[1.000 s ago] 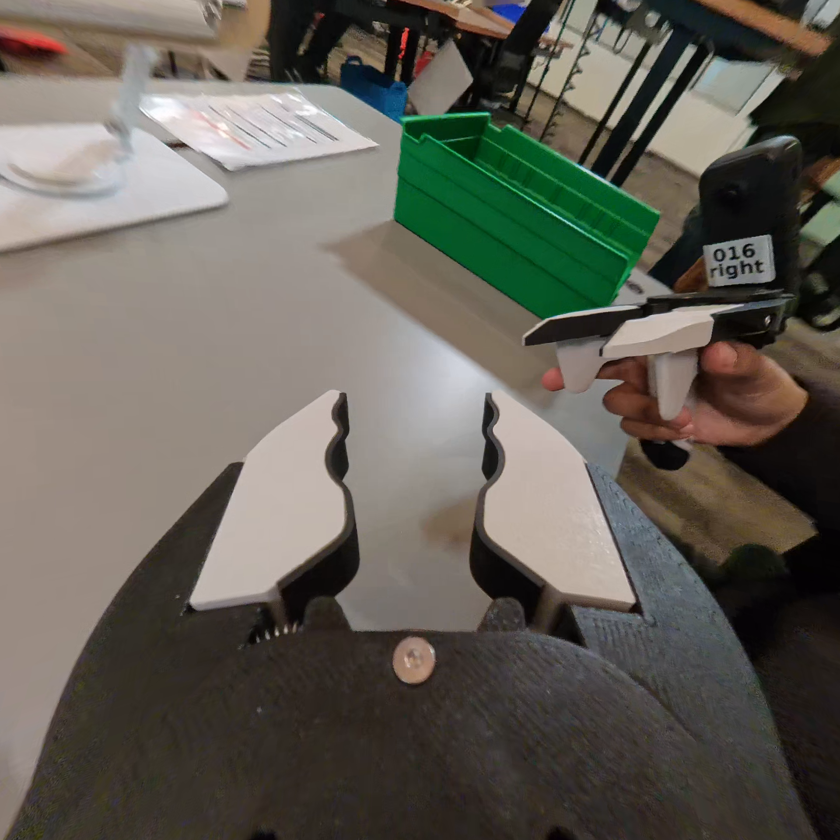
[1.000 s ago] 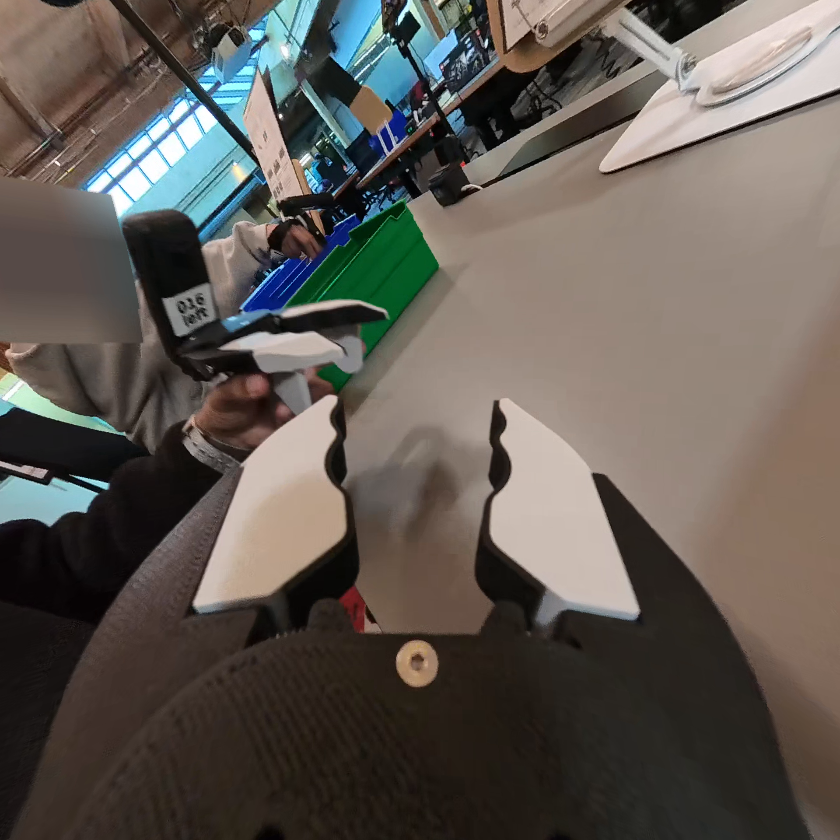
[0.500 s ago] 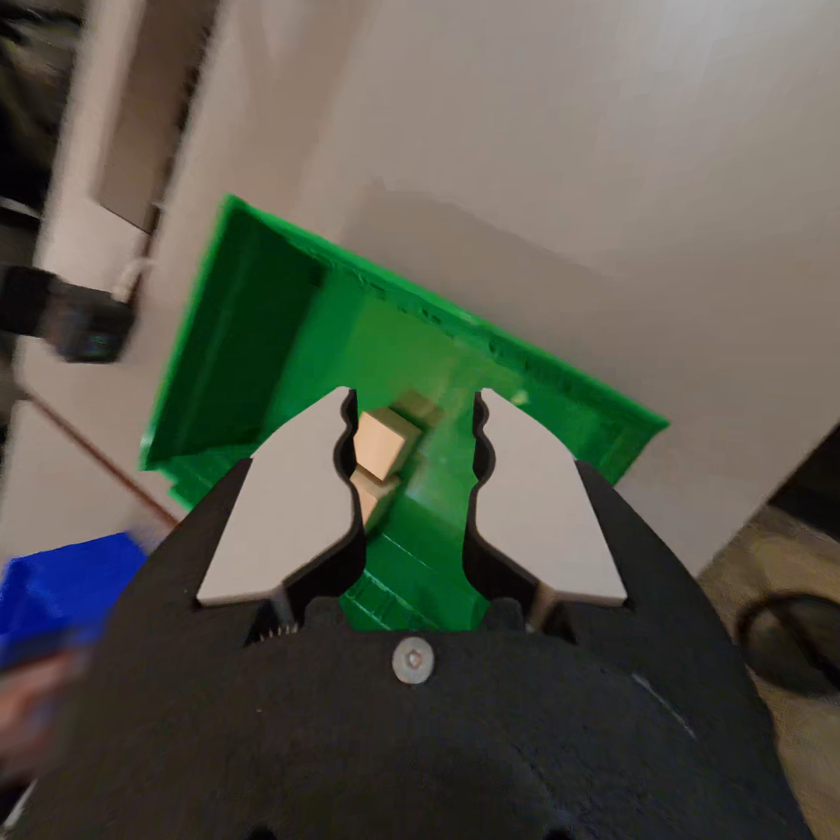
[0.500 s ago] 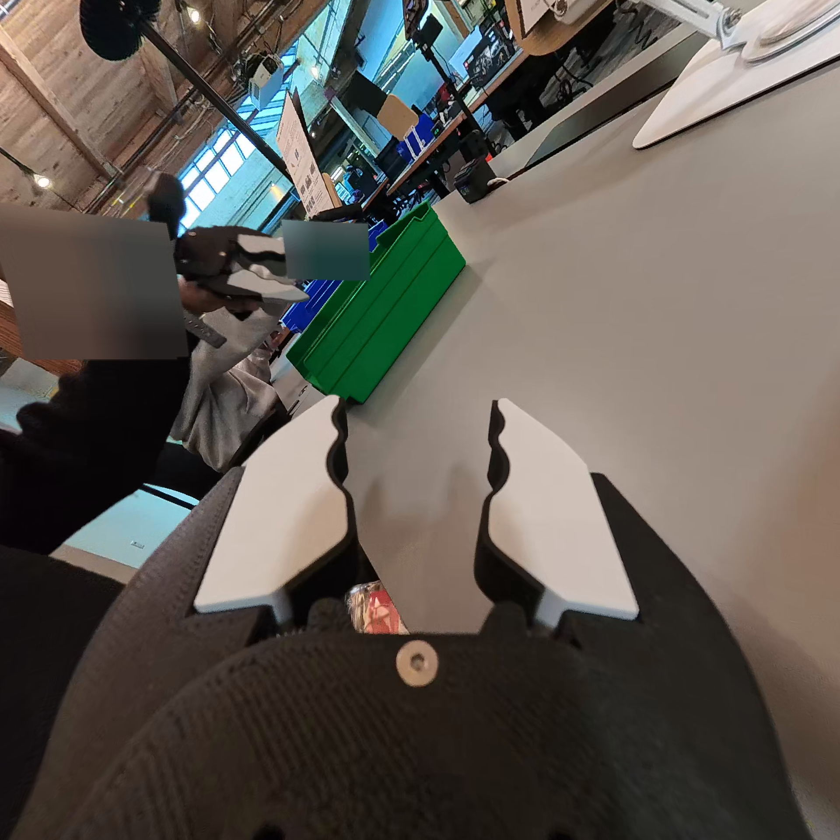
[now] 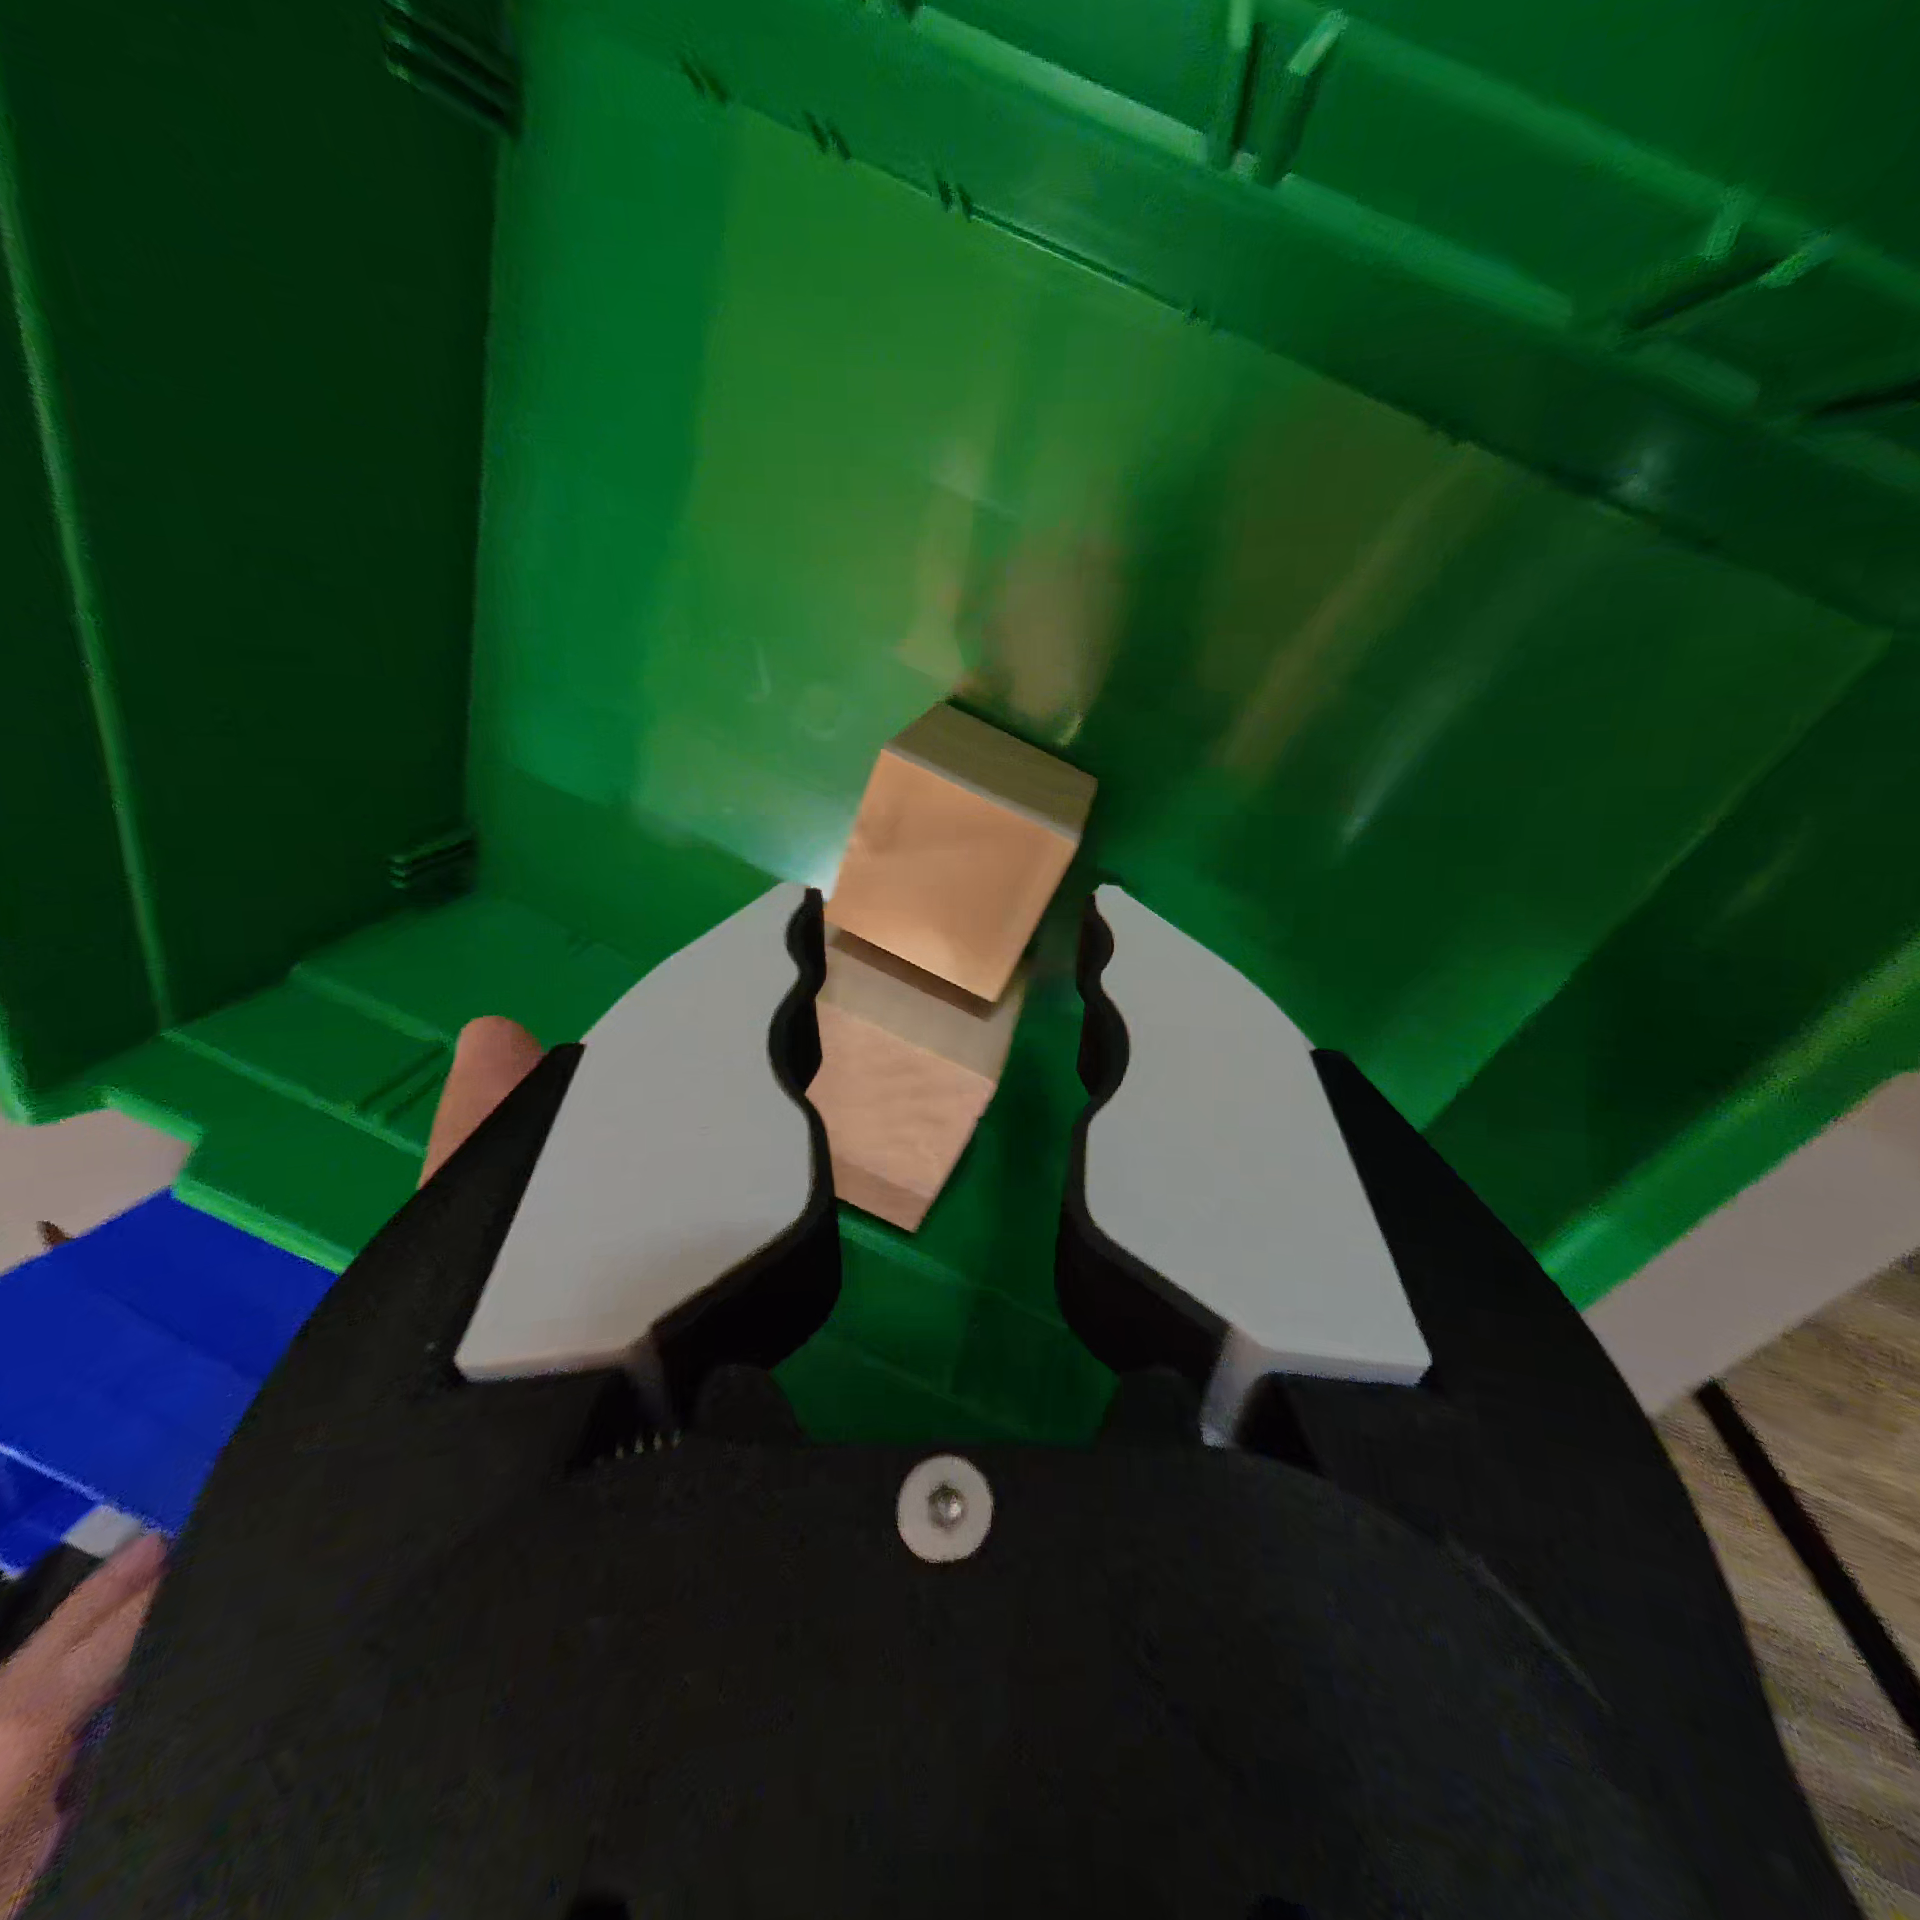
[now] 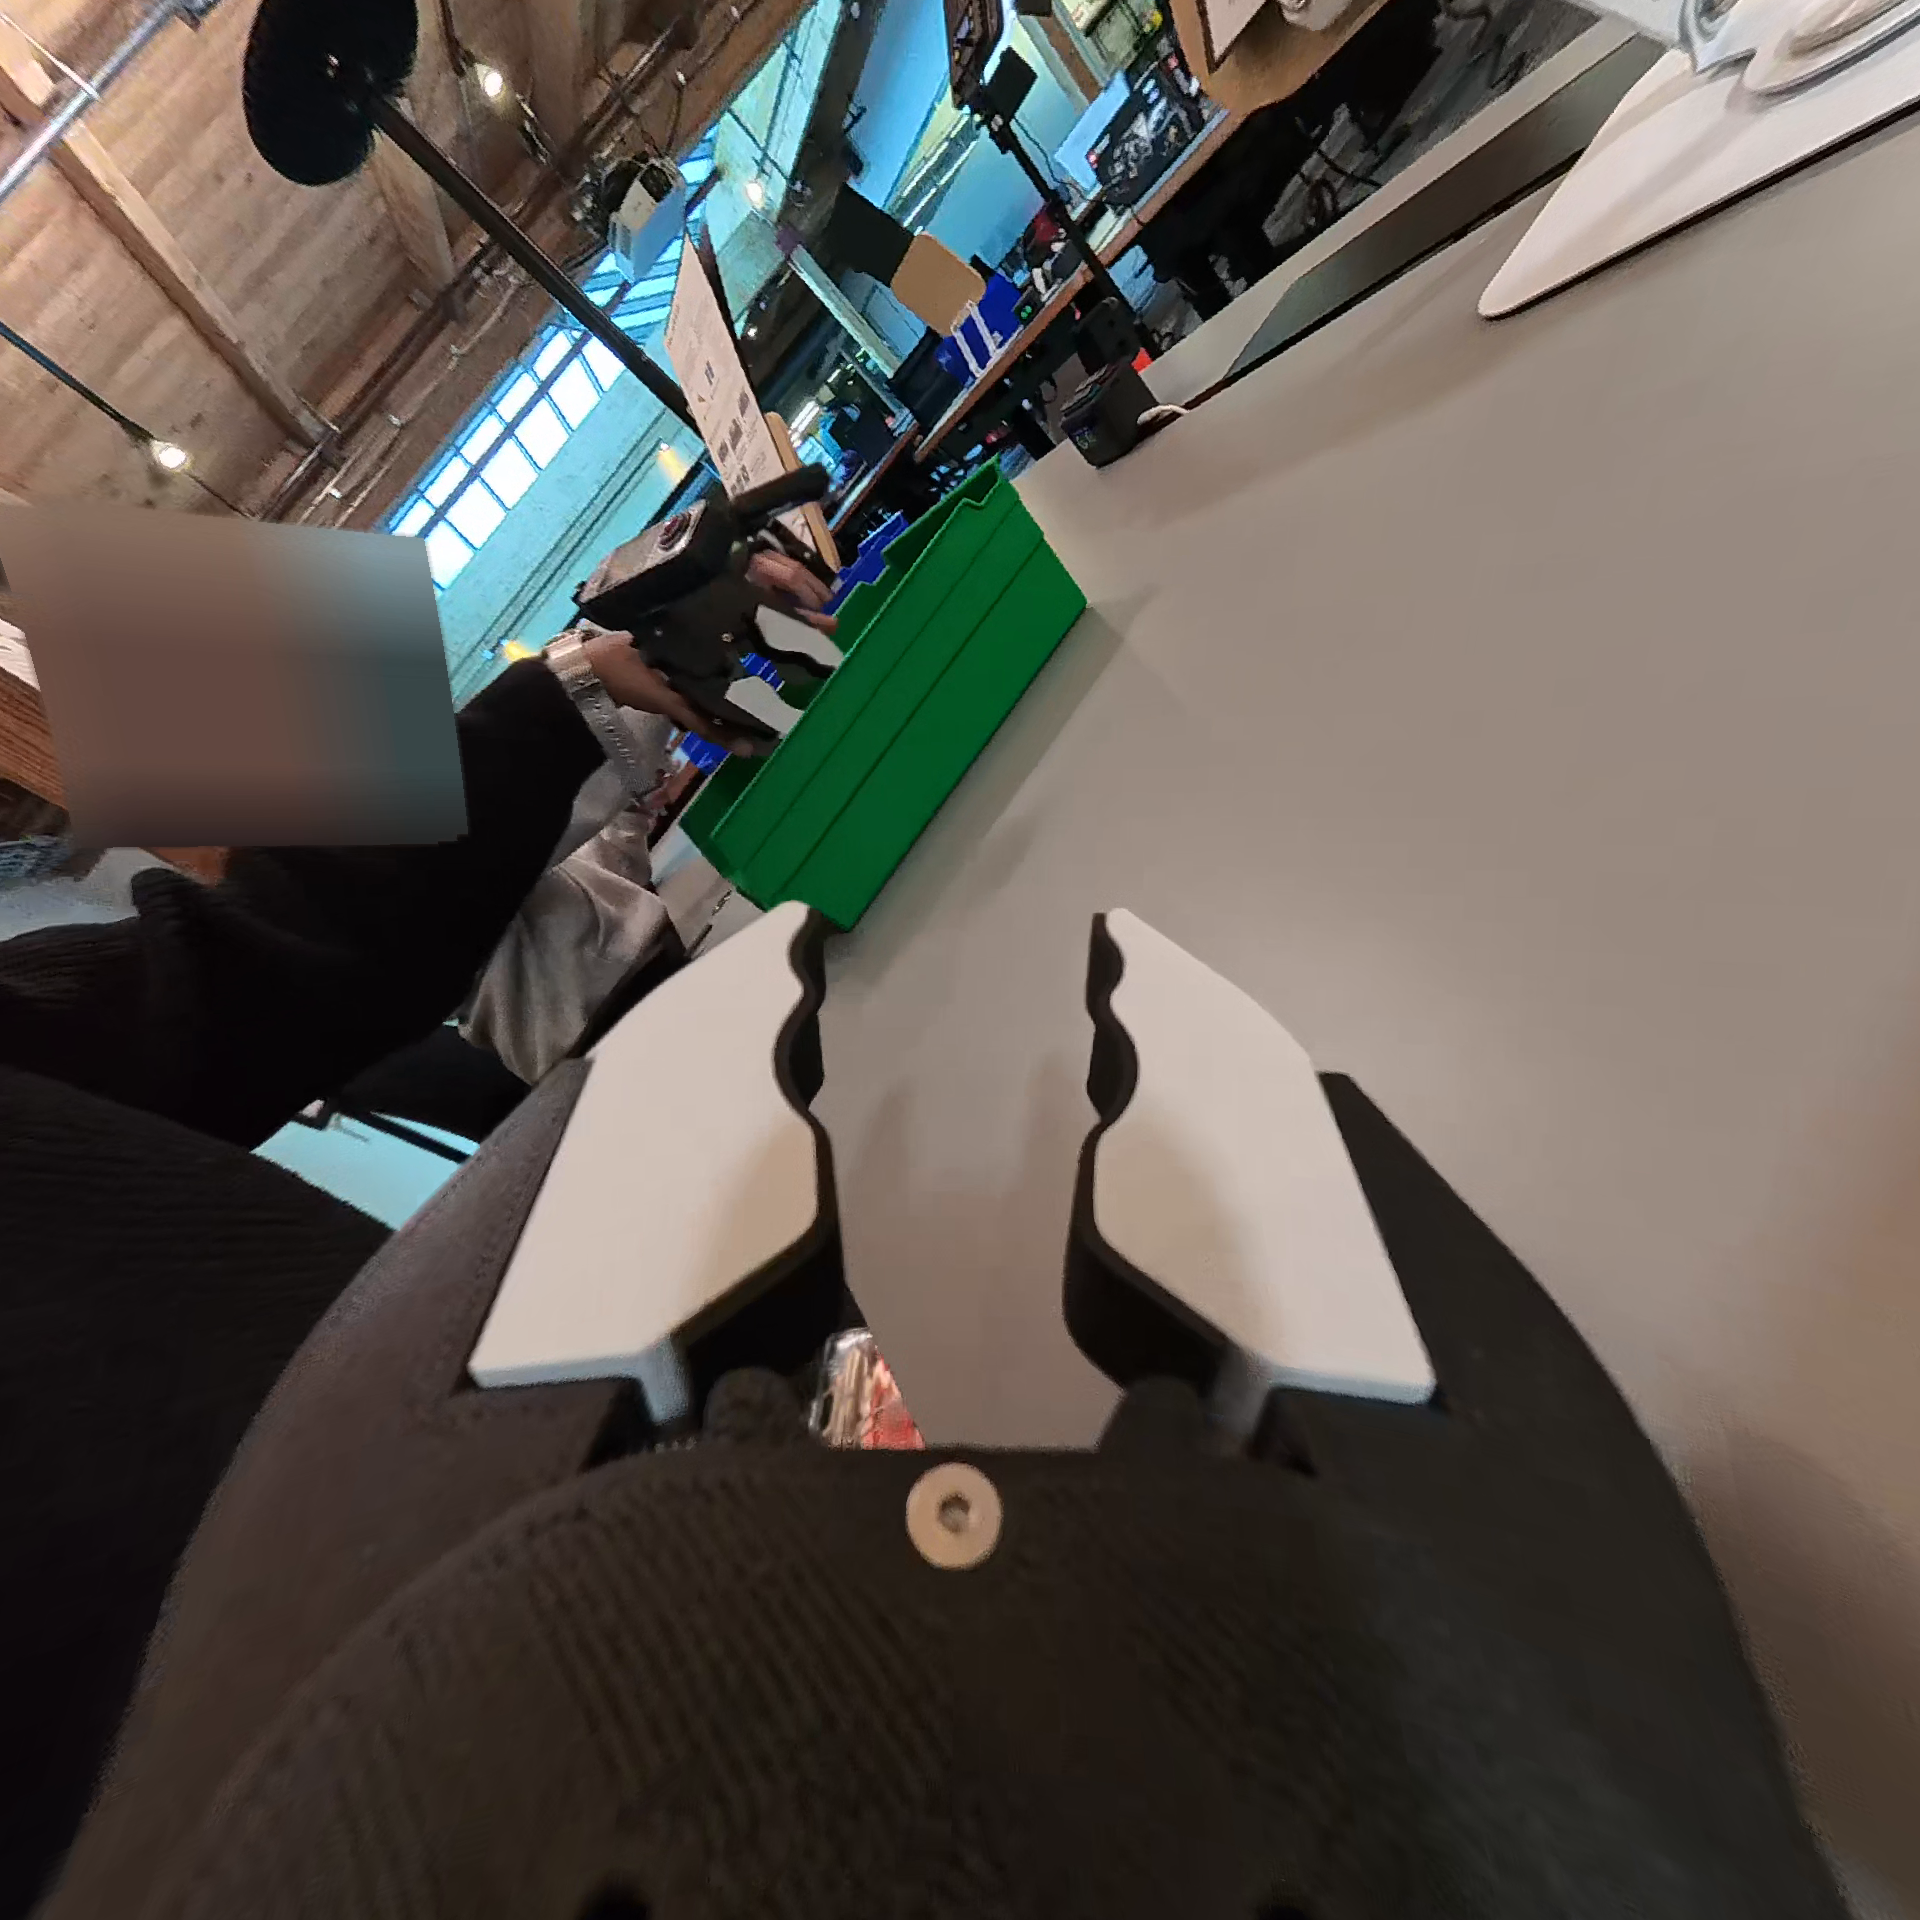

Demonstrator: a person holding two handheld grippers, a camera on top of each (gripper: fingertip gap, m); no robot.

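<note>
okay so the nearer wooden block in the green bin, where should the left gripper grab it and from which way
Probably across its two flat side faces, coming straight down from above. The nearer wooden block lies on the green bin floor between the open fingers of the left gripper, touching a second block at its far end, so those faces look free.

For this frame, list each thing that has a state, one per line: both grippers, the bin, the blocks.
left gripper: open, over the bin, gripping nothing
right gripper: open, empty, above the grey table
green bin: open-topped, on the table
upper wooden block: in the bin, overlapping the lower one
lower wooden block: in the bin, between the left gripper's fingers, ungripped
</note>
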